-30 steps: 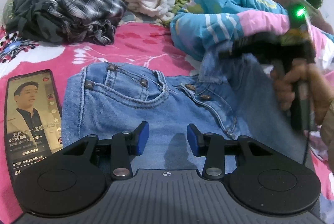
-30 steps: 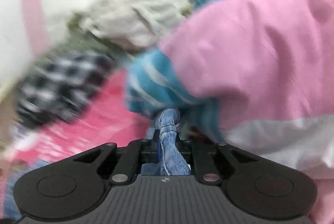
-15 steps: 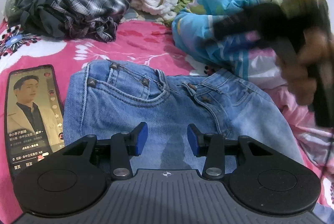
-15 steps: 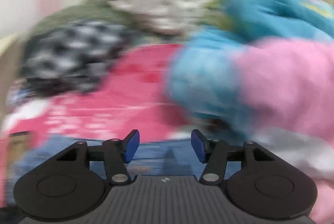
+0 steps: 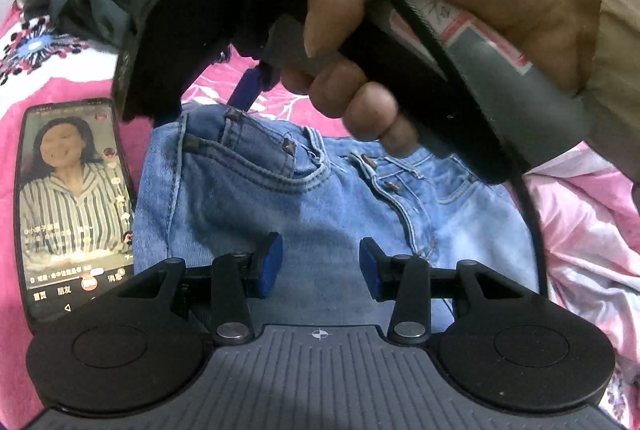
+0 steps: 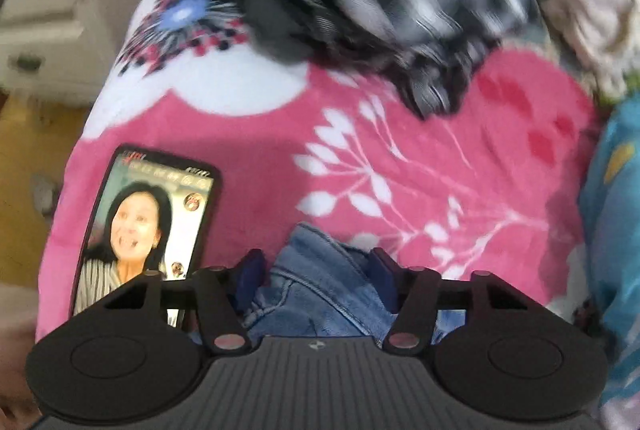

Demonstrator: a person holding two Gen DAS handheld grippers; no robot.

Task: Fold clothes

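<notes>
The jeans (image 5: 320, 205) lie flat on the pink floral blanket (image 6: 420, 165), waistband toward 12 o'clock. Your right gripper (image 6: 316, 270) sits over their 11 o'clock waistband corner, fingers spread with a denim fold between them but not pinched. Your left gripper (image 5: 319, 264) hovers above the denim, fingers spread and empty. A lit phone (image 5: 72, 205) lies at 9 o'clock, just beside the jeans.

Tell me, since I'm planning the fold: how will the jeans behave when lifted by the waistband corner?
The jeans are probably floppy: the denim bunches inside the right gripper. Likely heavyish, given thick seams. Unlikely to slip, judging by the coarse weave.
</notes>
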